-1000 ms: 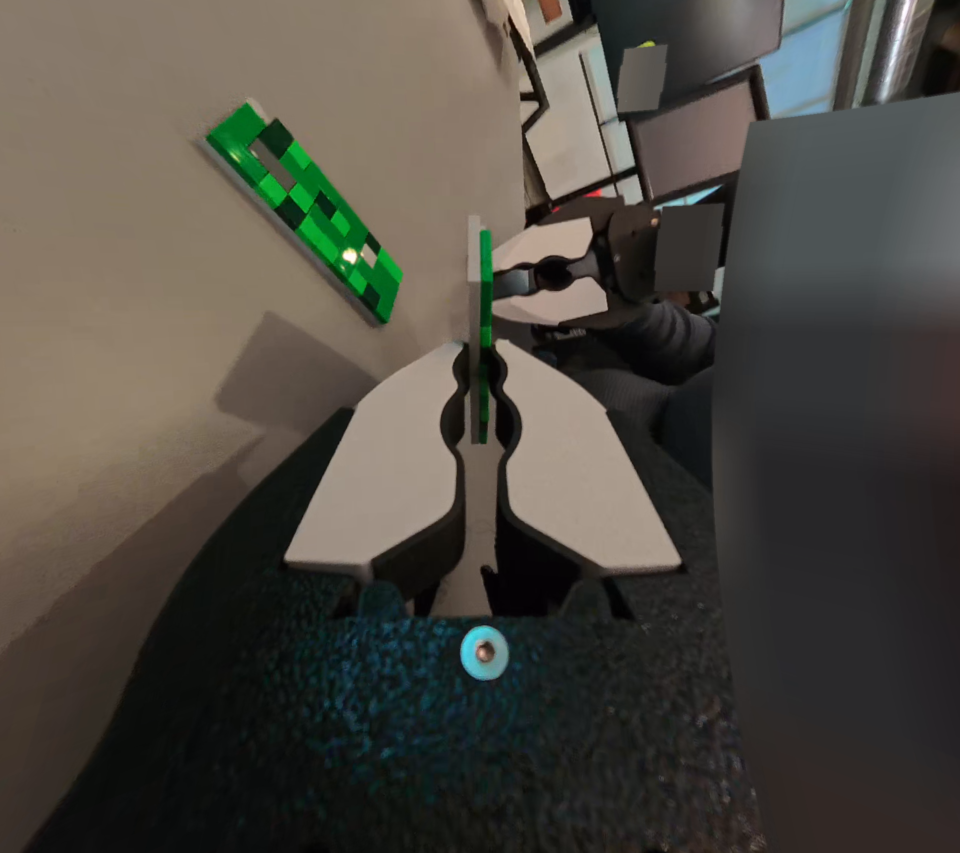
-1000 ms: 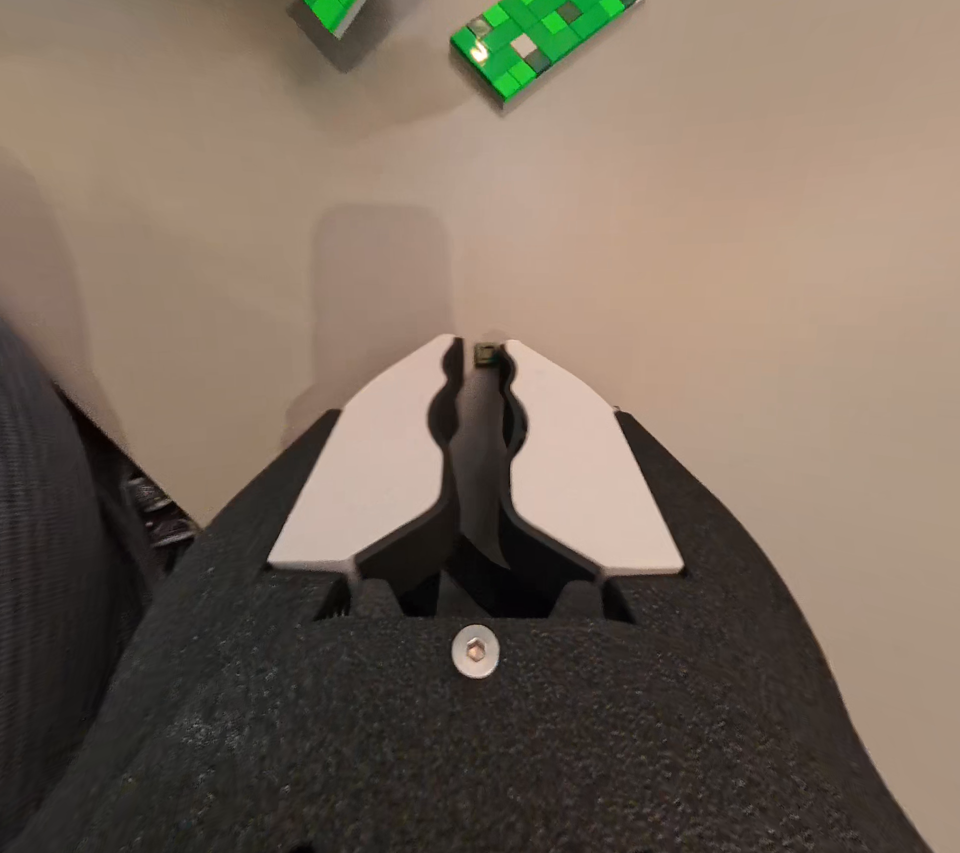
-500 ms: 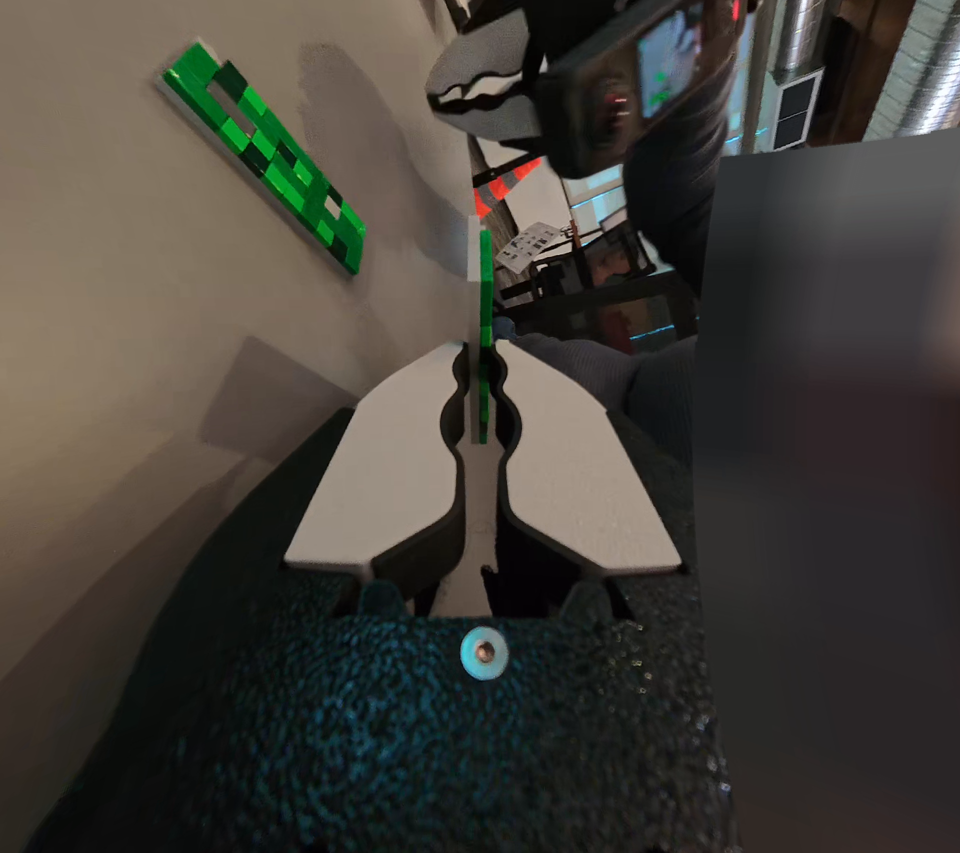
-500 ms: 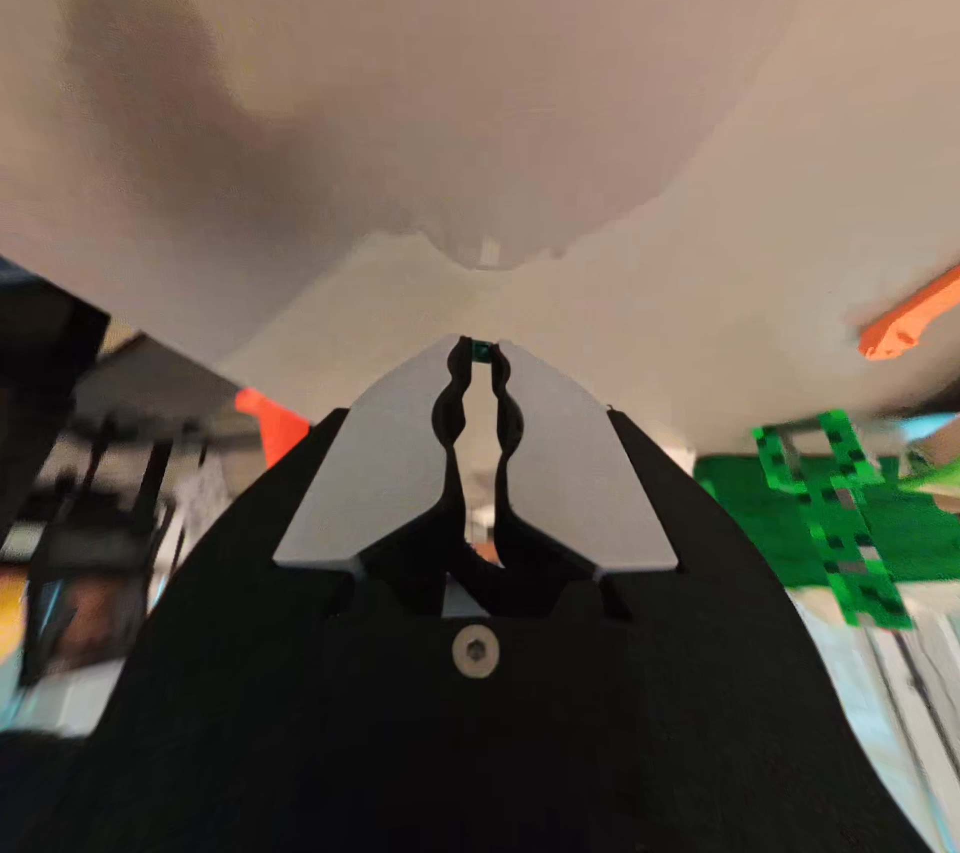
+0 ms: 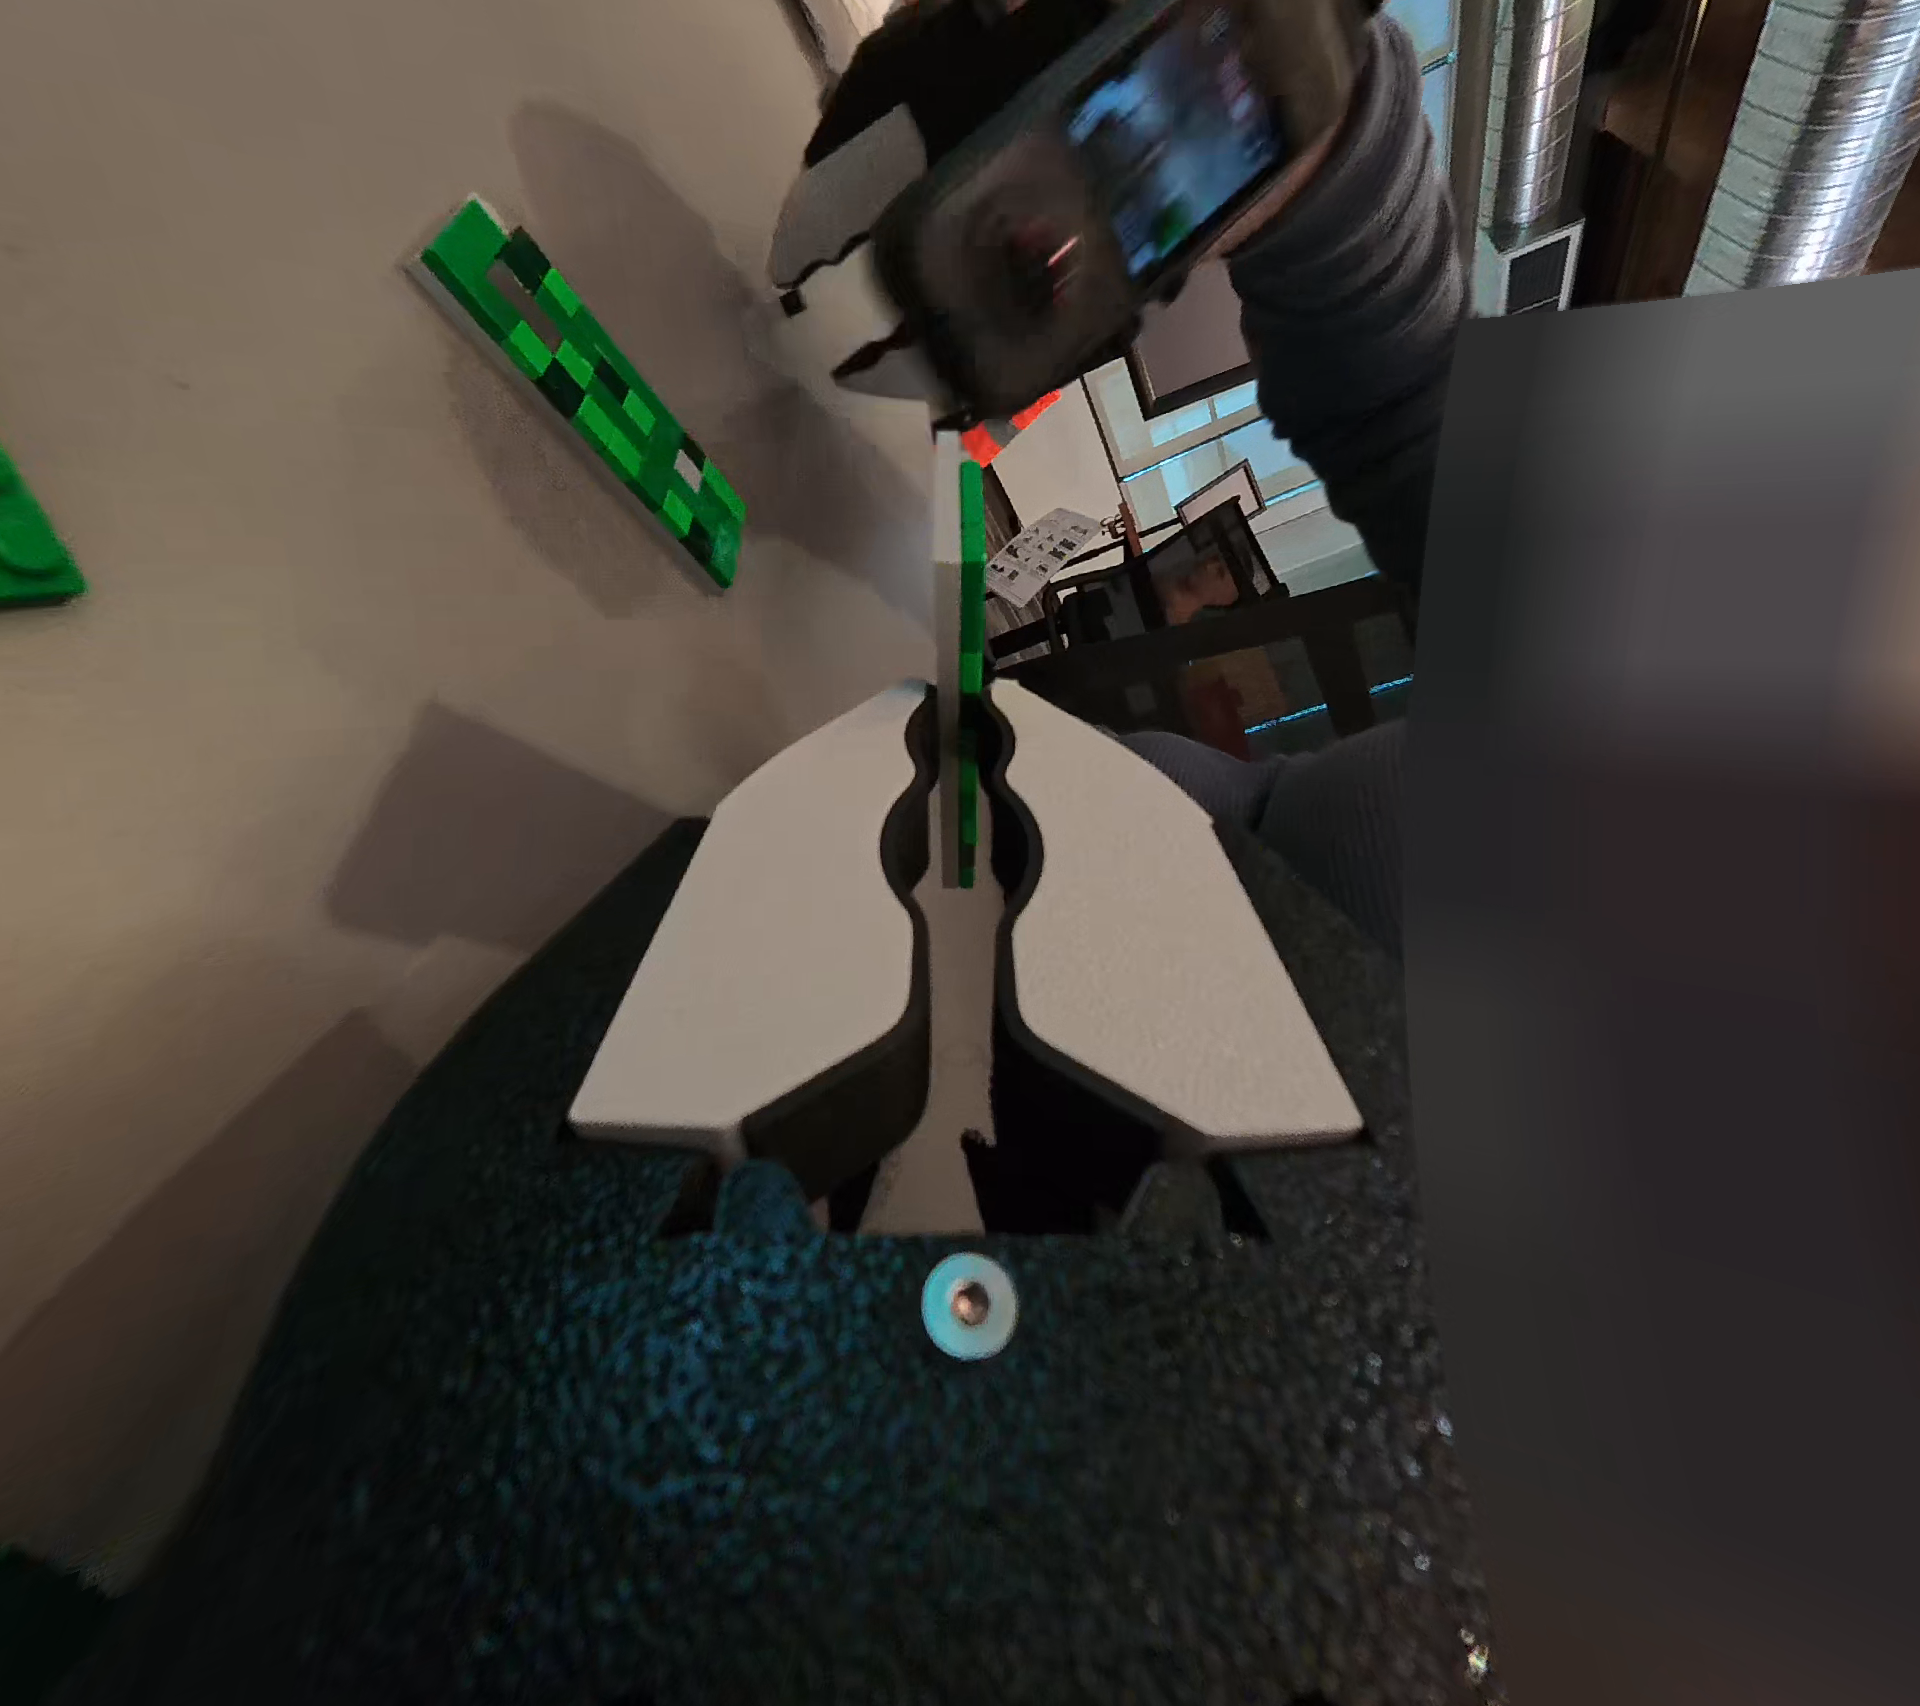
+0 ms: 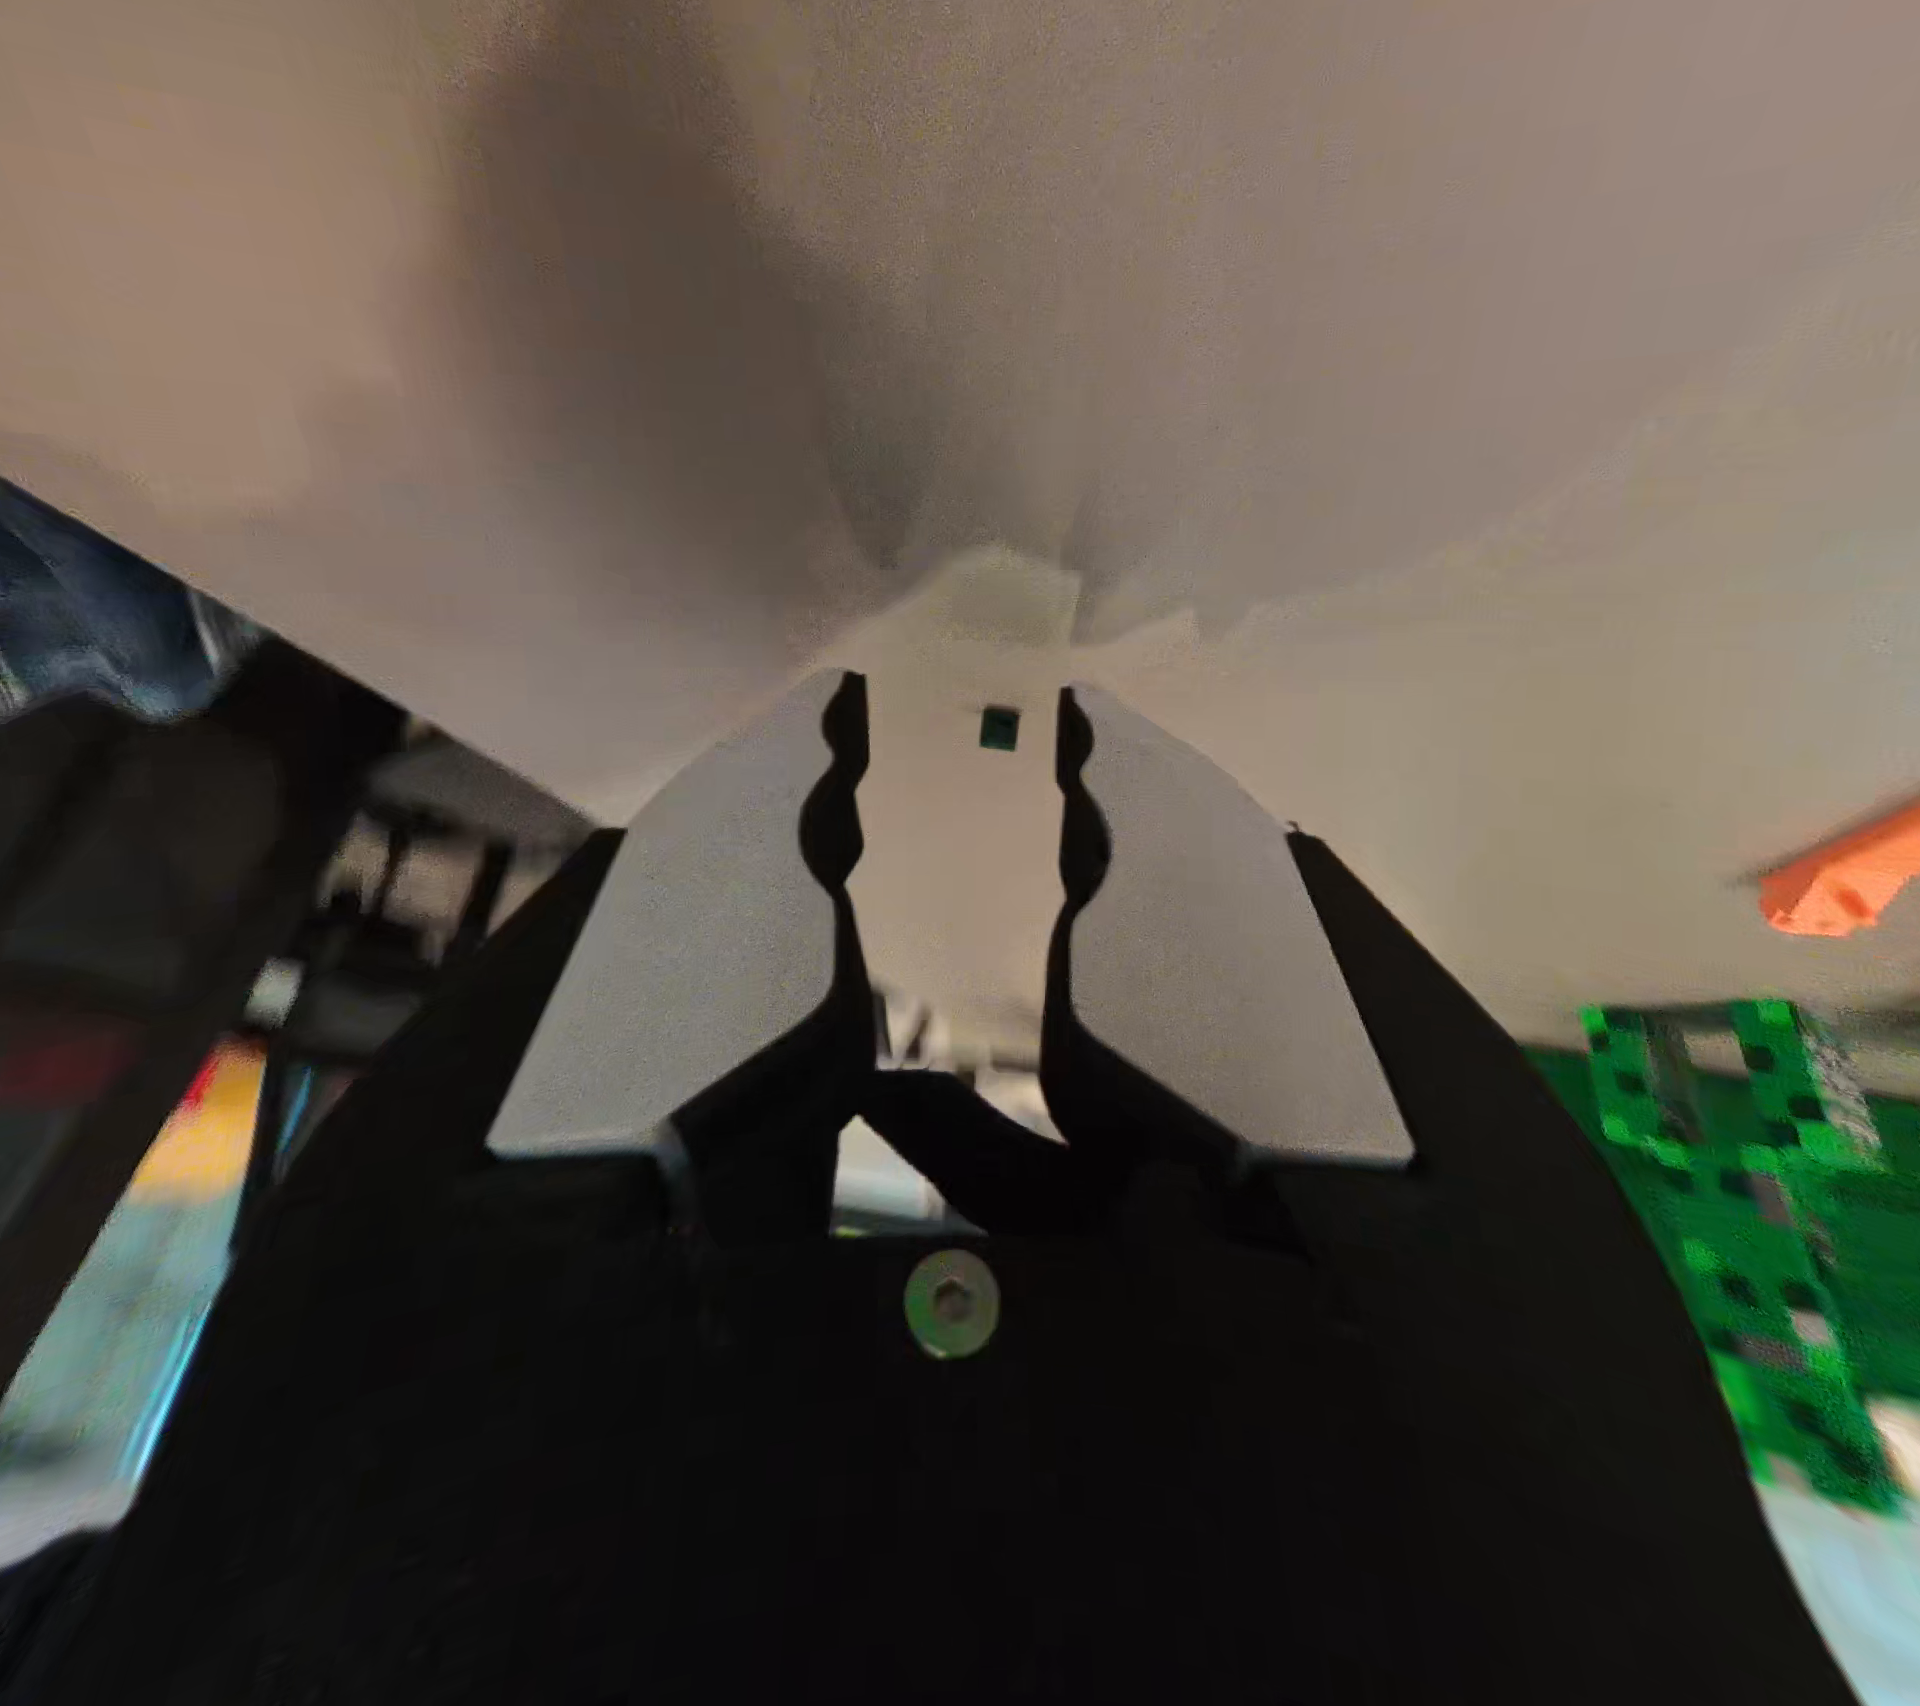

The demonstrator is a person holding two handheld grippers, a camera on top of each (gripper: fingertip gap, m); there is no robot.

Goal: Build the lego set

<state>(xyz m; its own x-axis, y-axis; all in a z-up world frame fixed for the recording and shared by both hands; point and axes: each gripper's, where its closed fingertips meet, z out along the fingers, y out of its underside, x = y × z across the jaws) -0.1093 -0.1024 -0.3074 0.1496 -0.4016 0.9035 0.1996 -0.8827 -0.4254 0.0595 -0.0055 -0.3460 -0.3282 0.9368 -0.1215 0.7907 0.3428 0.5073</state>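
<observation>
Green-and-grey checkered plate (image 5: pixel 961 617), dark green tile (image 6: pixel 1000 726), orange piece (image 6: pixel 1844 887).

Bare table (image 5: pixel 260 46) left of green tiled plate (image 5: pixel 582 389): free room. R gripper (image 5: pixel 831 306) w/ camera crowds space above clamped plate (image 5: pixel 961 617); tiny dark-green piece (image 6: pixel 1000 726) lies between its open fingers.

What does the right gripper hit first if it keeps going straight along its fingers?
Probably the small dark green piece, lying loose between the open right gripper's fingertips, then the beige table behind it; depth is unclear.
</observation>
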